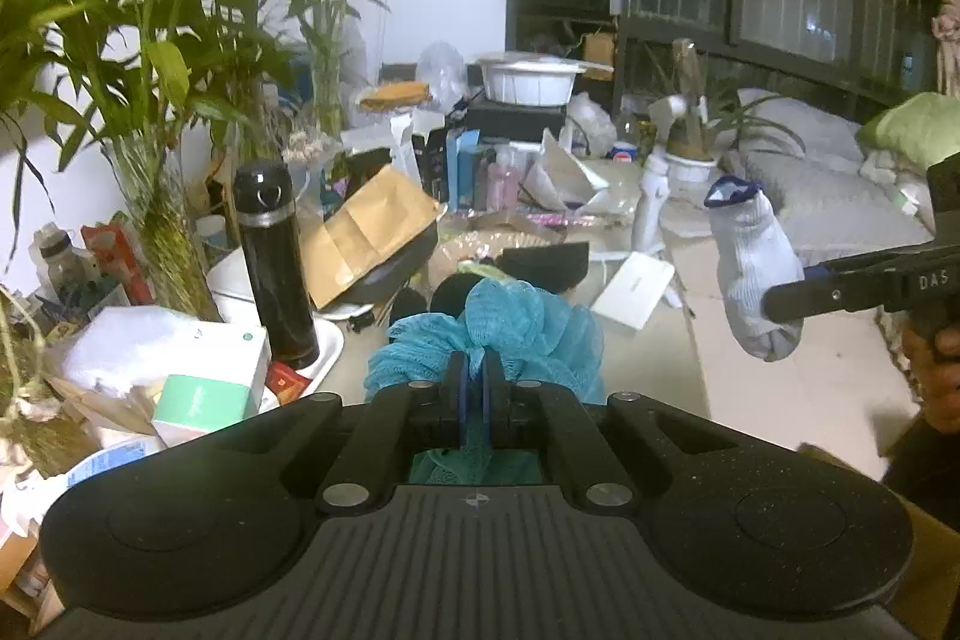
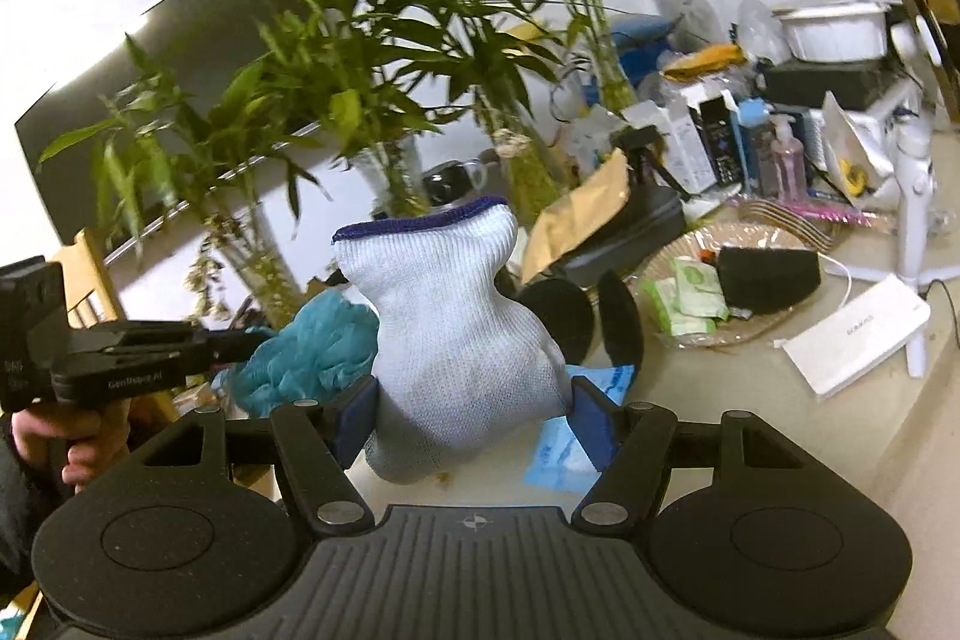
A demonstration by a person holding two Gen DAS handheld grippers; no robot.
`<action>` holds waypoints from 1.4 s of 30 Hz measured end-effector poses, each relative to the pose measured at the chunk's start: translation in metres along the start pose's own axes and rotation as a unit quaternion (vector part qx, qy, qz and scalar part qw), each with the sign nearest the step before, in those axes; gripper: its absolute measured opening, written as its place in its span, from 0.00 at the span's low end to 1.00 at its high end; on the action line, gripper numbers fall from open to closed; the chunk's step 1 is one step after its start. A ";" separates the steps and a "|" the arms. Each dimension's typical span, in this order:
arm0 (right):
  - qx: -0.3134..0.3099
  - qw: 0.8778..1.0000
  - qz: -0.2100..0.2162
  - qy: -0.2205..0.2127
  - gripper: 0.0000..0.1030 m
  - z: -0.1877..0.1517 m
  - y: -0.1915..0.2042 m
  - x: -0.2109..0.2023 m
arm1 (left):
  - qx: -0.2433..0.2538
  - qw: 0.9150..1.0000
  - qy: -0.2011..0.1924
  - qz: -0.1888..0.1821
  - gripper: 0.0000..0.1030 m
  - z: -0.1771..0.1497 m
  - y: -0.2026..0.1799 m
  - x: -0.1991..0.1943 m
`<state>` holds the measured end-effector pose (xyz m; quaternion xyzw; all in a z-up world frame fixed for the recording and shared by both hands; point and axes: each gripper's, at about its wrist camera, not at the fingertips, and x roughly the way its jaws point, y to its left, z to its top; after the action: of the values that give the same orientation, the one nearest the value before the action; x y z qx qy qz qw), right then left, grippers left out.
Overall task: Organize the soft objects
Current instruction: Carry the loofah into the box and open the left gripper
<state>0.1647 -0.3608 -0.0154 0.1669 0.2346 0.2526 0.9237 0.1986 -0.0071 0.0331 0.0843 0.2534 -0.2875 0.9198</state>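
You've got both soft things airborne: left gripper (image 1: 474, 370) pinched on the blue loofah (image 1: 510, 328), right gripper (image 2: 474, 412) squeezing the sock (image 2: 456, 334). Neither's put away yet.

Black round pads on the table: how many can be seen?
2. One black round pad stands just right of the white sock; the second pad stands beside it, nearer the wicker tray. The sock may hide others.
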 end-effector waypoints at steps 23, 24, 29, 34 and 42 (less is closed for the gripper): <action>-0.046 0.999 0.013 0.017 0.68 -0.020 0.061 -0.083 | 0.030 0.999 0.006 -0.034 0.05 -0.029 -0.061 -0.111; -0.047 0.999 0.014 0.016 0.68 -0.021 0.063 -0.086 | 0.030 0.999 0.010 -0.037 0.05 -0.031 -0.062 -0.112; -0.050 0.998 0.016 0.016 0.68 -0.024 0.070 -0.096 | 0.047 0.997 0.029 -0.046 0.09 -0.055 -0.070 -0.112; -0.052 0.998 0.016 0.024 0.68 -0.032 0.077 -0.104 | 0.032 0.999 0.023 -0.022 0.49 -0.074 -0.073 -0.119; -0.055 0.997 0.018 0.047 0.68 -0.048 0.083 -0.113 | -0.018 0.999 0.027 0.035 0.58 -0.092 -0.064 -0.140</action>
<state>0.0212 -0.3450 0.0194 0.1084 0.2604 0.2891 0.9148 0.0246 0.0357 0.0251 0.0837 0.2799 -0.2484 0.9235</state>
